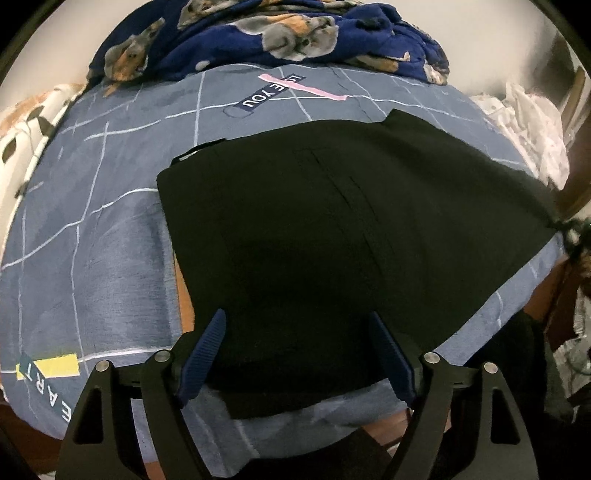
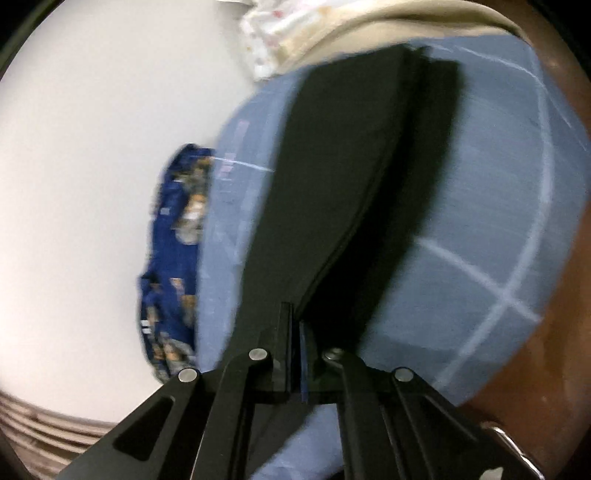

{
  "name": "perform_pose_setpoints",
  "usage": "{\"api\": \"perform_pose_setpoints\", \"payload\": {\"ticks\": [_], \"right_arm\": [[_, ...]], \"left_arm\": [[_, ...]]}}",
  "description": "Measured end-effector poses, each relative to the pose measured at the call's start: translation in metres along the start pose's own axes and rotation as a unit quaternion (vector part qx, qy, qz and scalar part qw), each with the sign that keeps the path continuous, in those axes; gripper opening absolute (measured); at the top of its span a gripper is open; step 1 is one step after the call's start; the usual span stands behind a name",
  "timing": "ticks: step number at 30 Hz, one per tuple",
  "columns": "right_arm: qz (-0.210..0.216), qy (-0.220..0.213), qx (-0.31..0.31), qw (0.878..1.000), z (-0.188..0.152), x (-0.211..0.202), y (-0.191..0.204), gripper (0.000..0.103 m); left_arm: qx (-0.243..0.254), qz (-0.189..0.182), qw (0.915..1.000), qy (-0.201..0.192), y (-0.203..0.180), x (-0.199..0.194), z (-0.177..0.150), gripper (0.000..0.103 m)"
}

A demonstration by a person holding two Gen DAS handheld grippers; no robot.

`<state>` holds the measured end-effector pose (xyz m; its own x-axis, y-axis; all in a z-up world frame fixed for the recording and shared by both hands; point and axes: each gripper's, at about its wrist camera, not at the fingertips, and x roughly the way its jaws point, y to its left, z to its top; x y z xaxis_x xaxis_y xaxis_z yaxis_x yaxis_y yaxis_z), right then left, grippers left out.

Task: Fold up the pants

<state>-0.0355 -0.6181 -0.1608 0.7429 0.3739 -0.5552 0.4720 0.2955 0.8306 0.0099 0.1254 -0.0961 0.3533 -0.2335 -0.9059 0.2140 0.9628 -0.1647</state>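
1. The pants [image 1: 314,229] lie flat on the bed [image 1: 92,229], toward its right side in the left wrist view.
2. A blanket [image 1: 280,33] is heaped on the bed behind the pants.
3. The left hand-held gripper [image 1: 297,354] sits over the pants' near edge.
4. The right hand-held gripper [image 2: 297,332] grips a pants edge lifted off the bed.

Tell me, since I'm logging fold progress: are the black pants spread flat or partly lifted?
Partly lifted. The pants mostly lie flat on the bedsheet, but the right hand-held gripper is shut on one edge, raising it.
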Motion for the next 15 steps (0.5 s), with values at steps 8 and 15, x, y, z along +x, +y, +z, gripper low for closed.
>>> {"api": "perform_pose_setpoints", "payload": {"ticks": [8,15], "right_arm": [[0.057,0.022,0.021,0.998,-0.002,0.013,0.001,0.04],[0.071,0.092,-0.03,0.993,-0.06,0.046,0.043,0.053]], "left_arm": [[0.006,0.017,0.9998,0.004,0.001,0.0,-0.002,0.082],[0.019,0.024,0.9995,-0.003,-0.002,0.002,-0.006,0.089]]}}
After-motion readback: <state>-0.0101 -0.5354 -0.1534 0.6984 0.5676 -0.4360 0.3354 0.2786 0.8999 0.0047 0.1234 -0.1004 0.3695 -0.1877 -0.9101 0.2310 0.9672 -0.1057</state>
